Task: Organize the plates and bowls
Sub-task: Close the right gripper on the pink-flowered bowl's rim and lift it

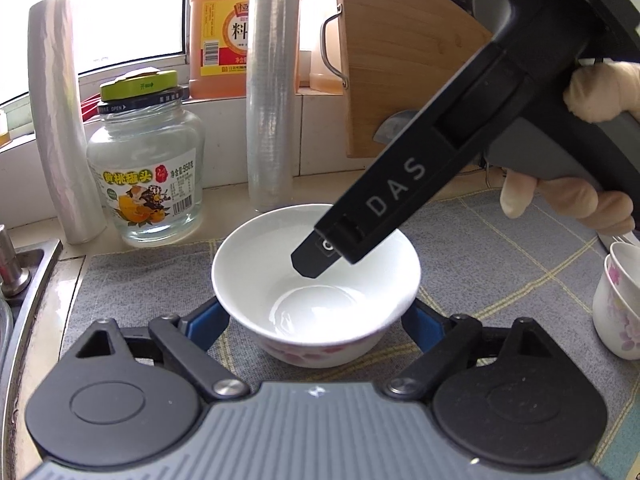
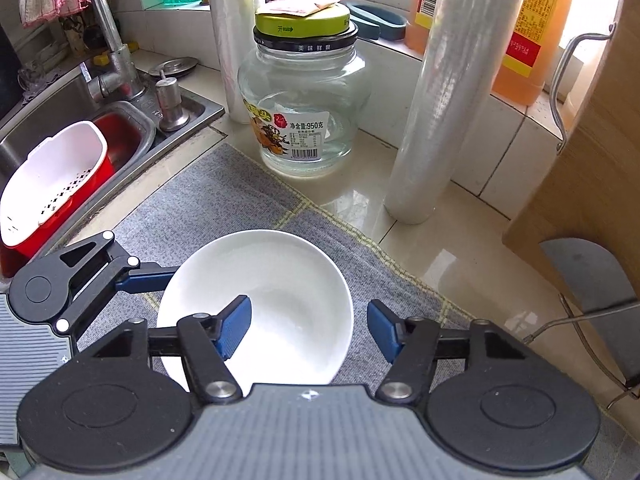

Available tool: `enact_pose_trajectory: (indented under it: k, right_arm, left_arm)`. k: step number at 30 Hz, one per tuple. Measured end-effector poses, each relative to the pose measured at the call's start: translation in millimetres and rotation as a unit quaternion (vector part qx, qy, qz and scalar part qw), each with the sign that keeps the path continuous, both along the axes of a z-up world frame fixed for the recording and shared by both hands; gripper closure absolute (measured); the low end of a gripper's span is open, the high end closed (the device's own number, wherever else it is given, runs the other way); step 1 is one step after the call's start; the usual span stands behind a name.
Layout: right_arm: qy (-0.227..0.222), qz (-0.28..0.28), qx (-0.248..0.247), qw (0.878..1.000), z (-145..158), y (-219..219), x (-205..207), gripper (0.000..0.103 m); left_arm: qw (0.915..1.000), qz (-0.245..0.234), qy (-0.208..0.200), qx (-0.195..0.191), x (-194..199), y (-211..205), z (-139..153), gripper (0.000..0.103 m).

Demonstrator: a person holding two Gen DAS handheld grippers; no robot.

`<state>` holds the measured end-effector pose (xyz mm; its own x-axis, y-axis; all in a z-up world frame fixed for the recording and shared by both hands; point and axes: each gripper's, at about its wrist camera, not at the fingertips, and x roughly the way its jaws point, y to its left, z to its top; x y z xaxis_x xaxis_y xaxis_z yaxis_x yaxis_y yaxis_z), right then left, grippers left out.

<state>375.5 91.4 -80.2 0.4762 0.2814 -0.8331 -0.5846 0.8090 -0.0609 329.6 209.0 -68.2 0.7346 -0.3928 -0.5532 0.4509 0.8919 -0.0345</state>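
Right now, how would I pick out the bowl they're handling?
Find the grey checked mat beside the sink. In front of the glass jar sits the white bowl, empty, with pink flowers outside, unlike the stacked cups at the mat's edge.

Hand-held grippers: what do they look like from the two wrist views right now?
Left hand-held gripper: grey ribbed body, black round hinge housings, black link arms with silver pivot pins, blue fingers. Right hand-held gripper is built alike; its black side reads "DAS" in white. The hand holding it wears a pale glove.
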Motion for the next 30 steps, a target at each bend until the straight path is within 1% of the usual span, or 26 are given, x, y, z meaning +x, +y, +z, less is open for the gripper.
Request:
enact_pose_trajectory:
  k: [1,3,8,10,23,26,30]
  right_arm:
    - [0.003,0.0,0.001,1.0,-1,0,1,0.04]
    - [0.007,-0.001,0.003,1.0,-2,0,3,0.042]
    - [0.006,0.0,0.007,1.0,-3,0,5,0.043]
    - [0.006,0.002,0.009,1.0,-2,1,5,0.045]
    - [0.009,0.009,0.016,1.0,0,2,6,0.045]
    - [0.011,0.008,0.022,1.0,3,1,4,0.045]
    - [0.005,0.013,0.016,1.0,5,0,-3,0.045]
  left_arm:
    - [1.0,-0.001,0.001,-0.001,0,0,0,0.011]
    - [1.0,-0.002,0.001,-0.001,0,1,0,0.011]
    - [1.0,-0.007,0.001,0.0,0,1,0,0.011]
    - [1.0,-0.008,0.002,0.0,0,1,0,0.011]
    - [0.9999,-0.011,0.007,0.004,1,1,1,0.011]
    - [0.9998,-0.013,0.01,0.01,-1,0,2,0.011]
    - [0.9996,-0.018,0.013,0.02,-4,-3,6,0.011]
